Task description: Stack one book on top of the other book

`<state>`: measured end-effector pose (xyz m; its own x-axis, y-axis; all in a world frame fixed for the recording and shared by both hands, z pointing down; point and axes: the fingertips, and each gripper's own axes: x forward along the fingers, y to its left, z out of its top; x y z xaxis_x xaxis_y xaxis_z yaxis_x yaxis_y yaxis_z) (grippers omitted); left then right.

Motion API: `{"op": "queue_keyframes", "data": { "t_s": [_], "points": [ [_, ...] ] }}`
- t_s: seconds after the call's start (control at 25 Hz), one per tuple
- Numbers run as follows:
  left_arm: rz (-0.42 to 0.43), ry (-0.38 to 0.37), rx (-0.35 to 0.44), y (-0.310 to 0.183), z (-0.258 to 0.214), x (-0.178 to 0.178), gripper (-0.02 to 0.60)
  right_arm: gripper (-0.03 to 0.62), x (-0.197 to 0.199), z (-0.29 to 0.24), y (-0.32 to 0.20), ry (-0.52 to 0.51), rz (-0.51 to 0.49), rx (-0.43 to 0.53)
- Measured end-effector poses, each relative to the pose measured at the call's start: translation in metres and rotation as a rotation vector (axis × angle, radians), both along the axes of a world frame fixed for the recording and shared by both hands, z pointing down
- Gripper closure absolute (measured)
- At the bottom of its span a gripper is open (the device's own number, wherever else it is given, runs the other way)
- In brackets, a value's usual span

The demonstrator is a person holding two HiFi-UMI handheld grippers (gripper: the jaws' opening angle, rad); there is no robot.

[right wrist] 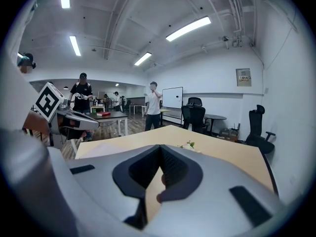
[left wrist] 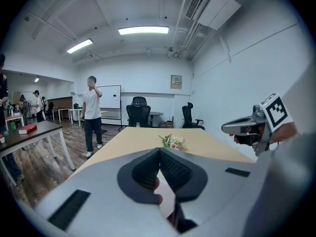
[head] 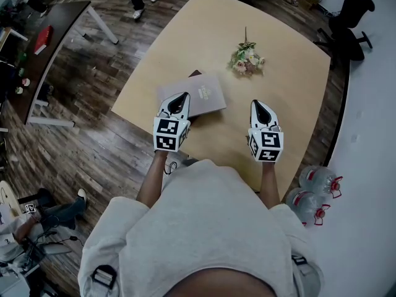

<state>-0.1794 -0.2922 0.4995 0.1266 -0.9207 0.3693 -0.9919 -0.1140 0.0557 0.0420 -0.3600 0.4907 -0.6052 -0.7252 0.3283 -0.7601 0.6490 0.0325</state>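
The left tongs [head: 180,96] and right tongs [head: 258,103] were clenched, empty; the left hid the book's [head: 205,94] near corner; the lower book [head: 195,73] showed only a dark corner.

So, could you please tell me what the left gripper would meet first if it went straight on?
Most likely the grey book, lying right beneath the left gripper's tips; its height above it is unclear.

L gripper [head: 178,99] at near edge of grey book [head: 204,94], w/ dark book [head: 195,73] peeking out underneath. R gripper [head: 260,107] over bare table [head: 185,36]. Flowers [head: 247,59] far right.
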Motion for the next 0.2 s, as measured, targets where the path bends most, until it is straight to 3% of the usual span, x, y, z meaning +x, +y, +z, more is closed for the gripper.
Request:
{"op": "queue_keyframes", "data": {
  "t_s": [0.2],
  "points": [
    [-0.003,0.002,0.000,0.0012,0.0001,0.0001,0.572,0.591,0.0005,0.0007,0.0008,0.002,-0.003,-0.001]
  ]
}}
